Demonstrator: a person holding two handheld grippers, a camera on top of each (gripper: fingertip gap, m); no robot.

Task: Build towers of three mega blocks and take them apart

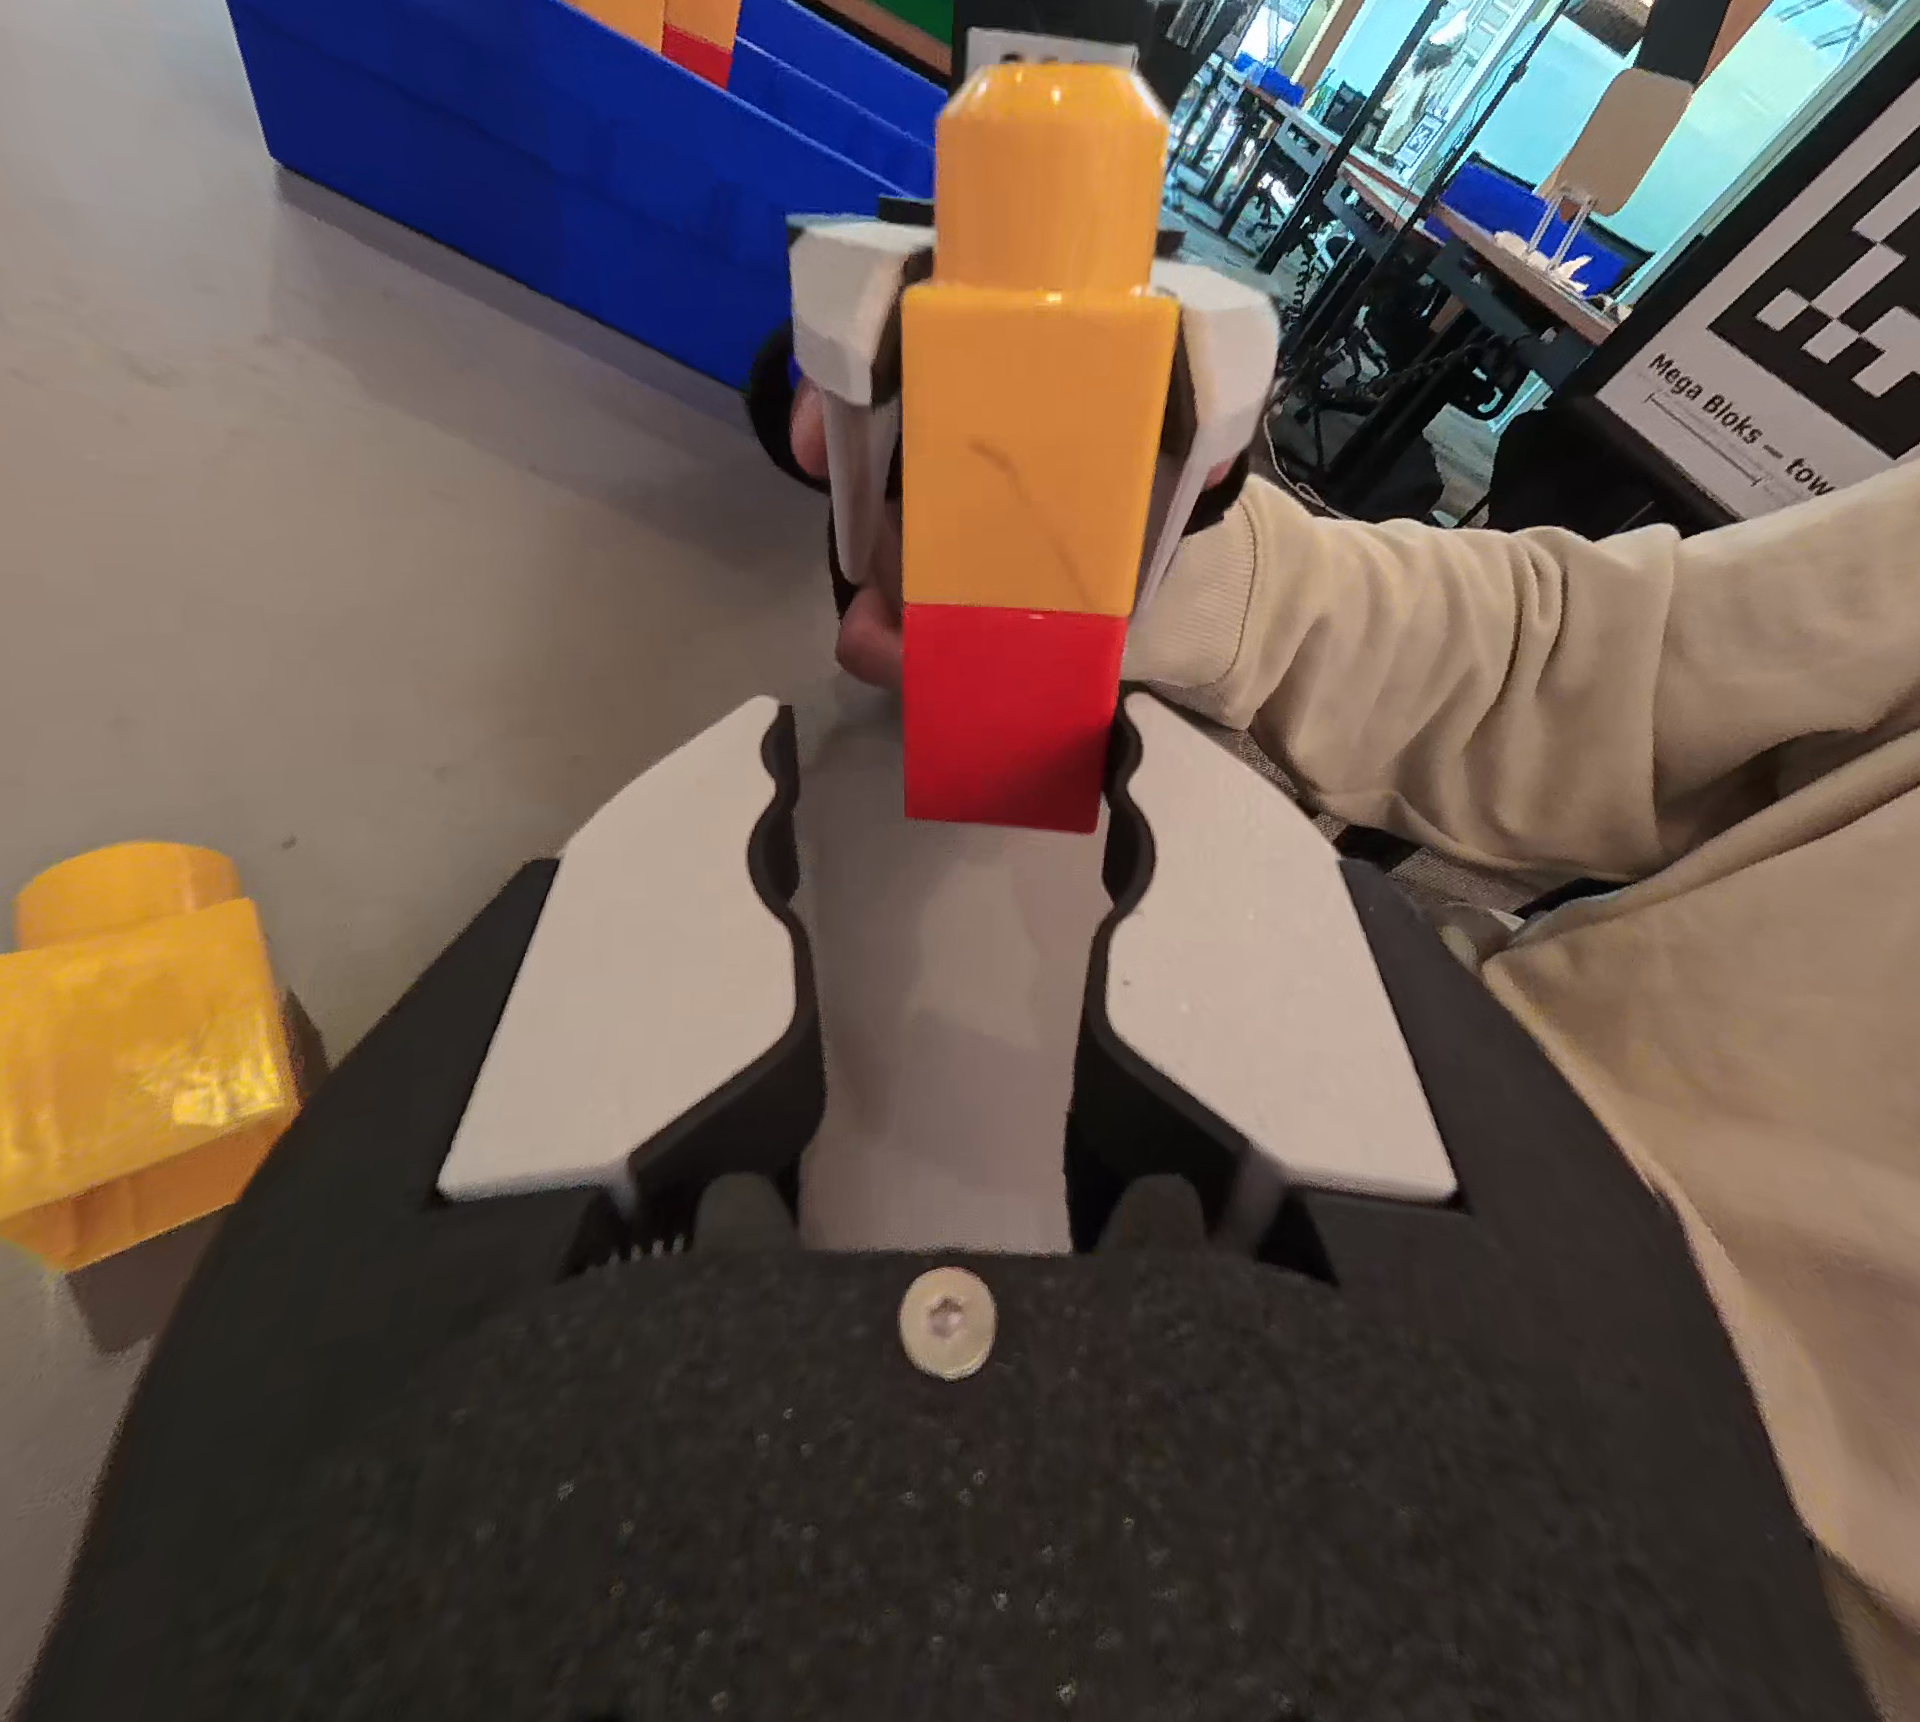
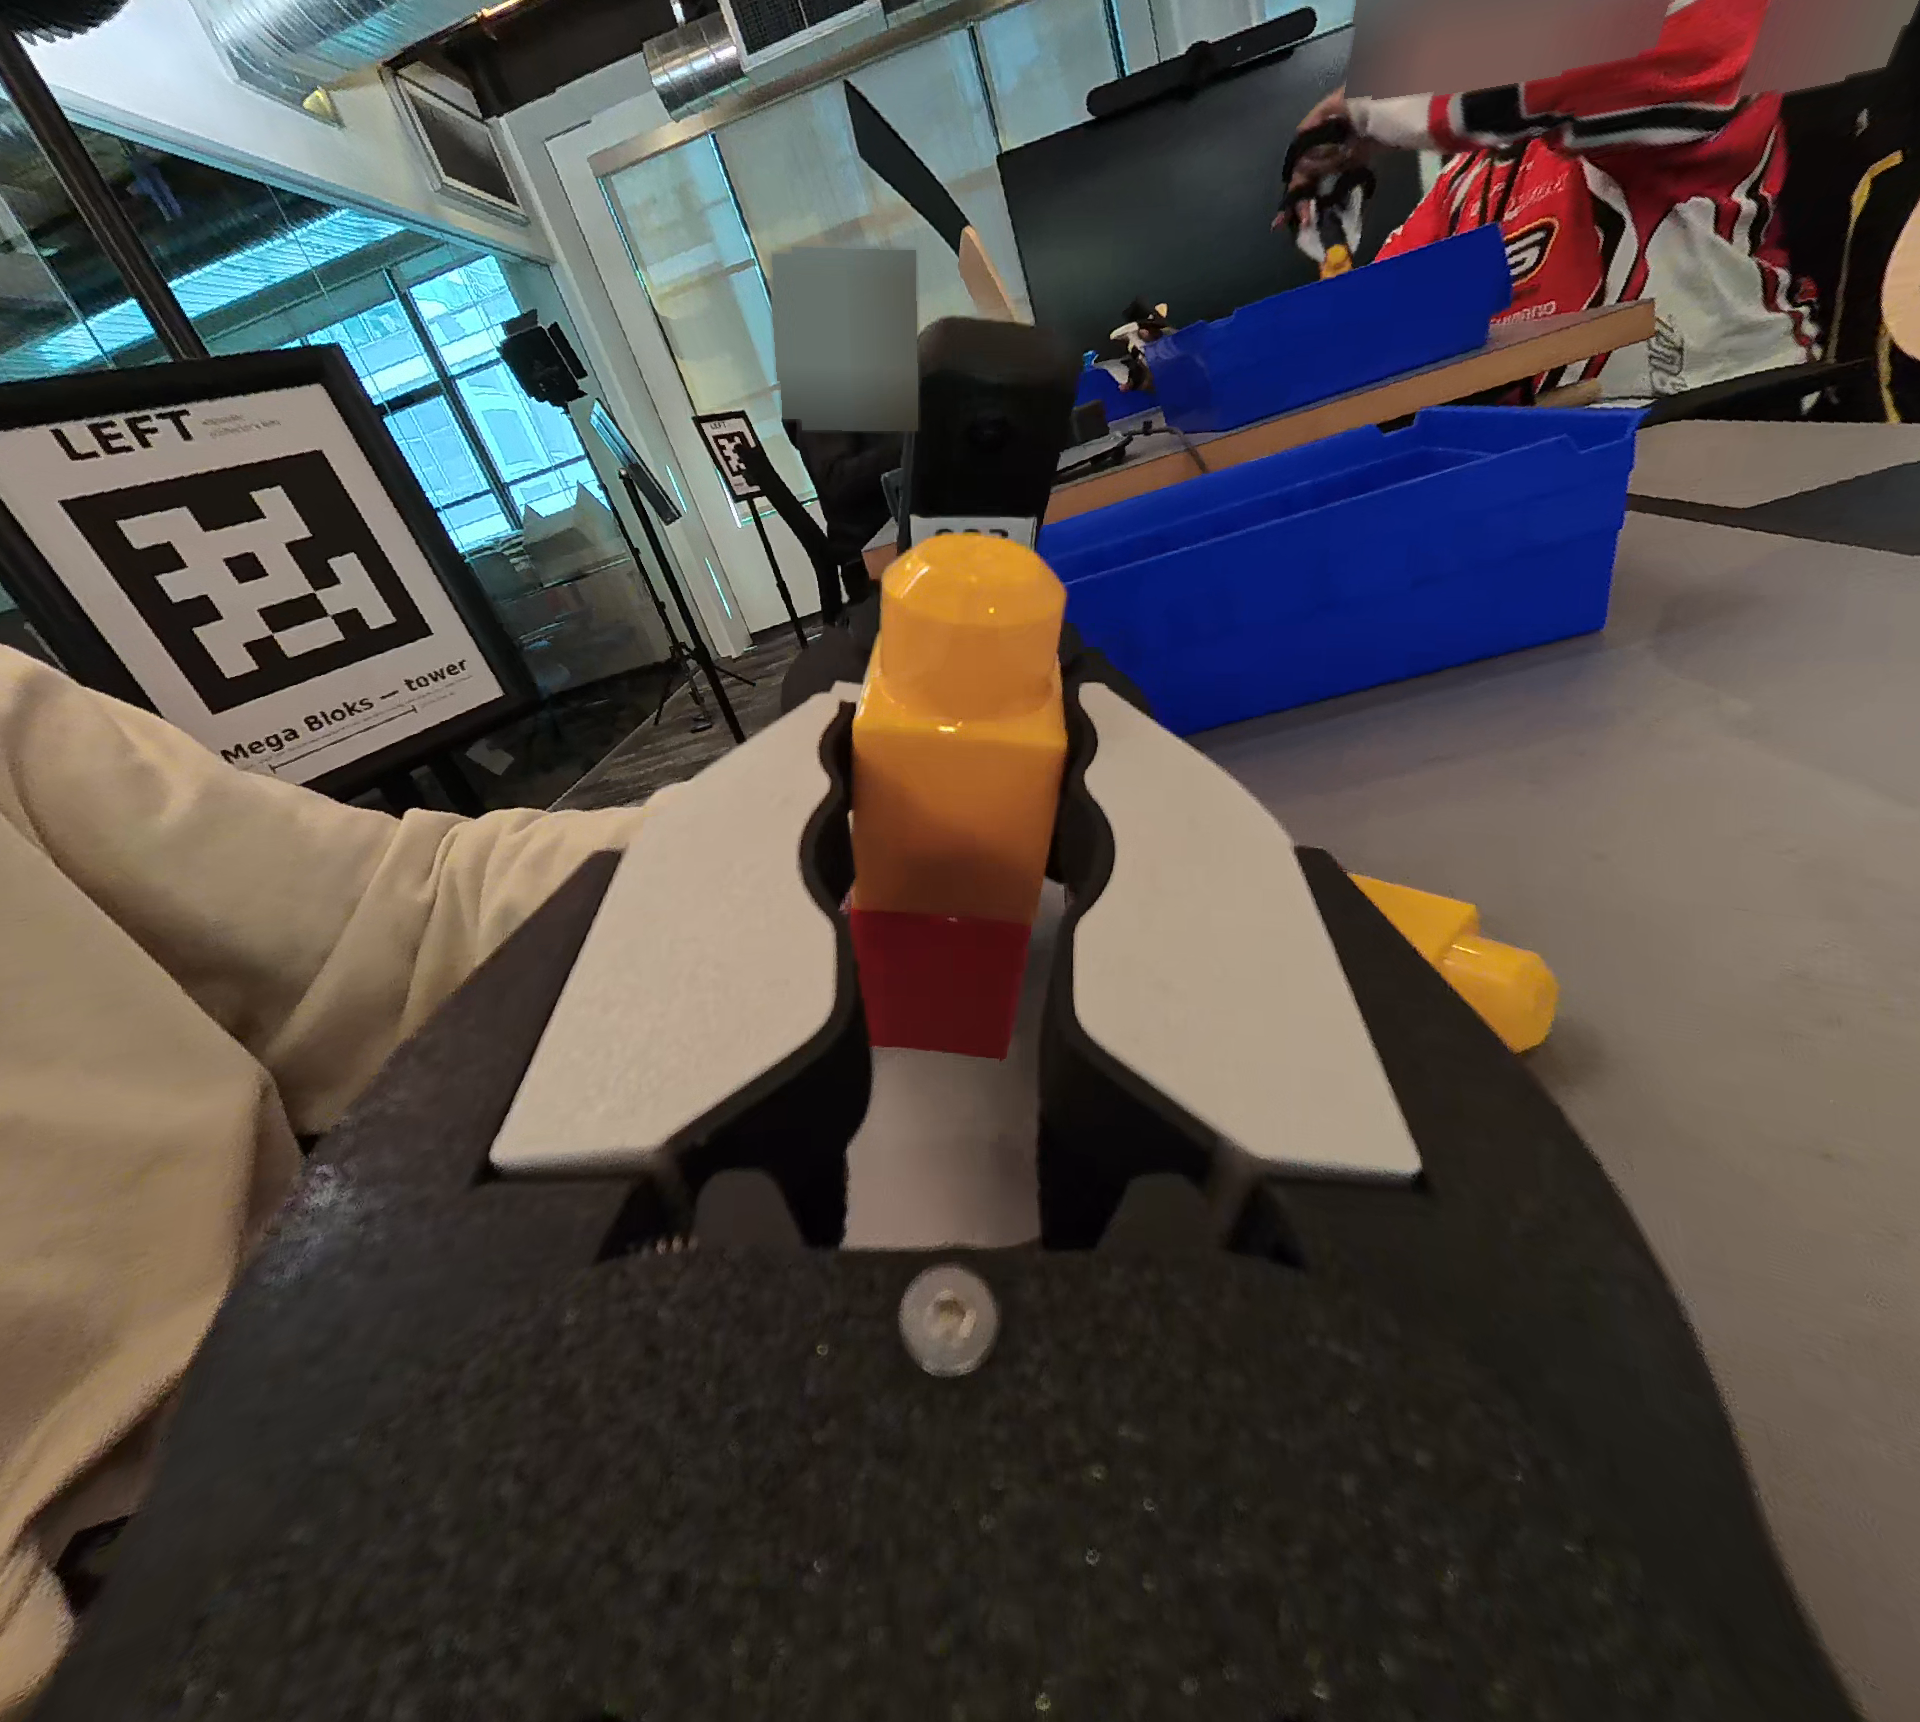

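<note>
- The right gripper (image 2: 951,825) is clenched on the orange block (image 2: 956,799) of a two-block stack held above the surface (image 1: 312,529)
- The left gripper (image 1: 951,763) stands released around the red block (image 1: 1003,716) — one pad clear of it
- Centre the red block, clamp squarely, then pull straight apart — a loose orange block (image 1: 135,1049) lies nearby

Right hand-held gripper (image 2: 951,799) clamped shut — left hand-held gripper (image 1: 951,768) spread.
</note>
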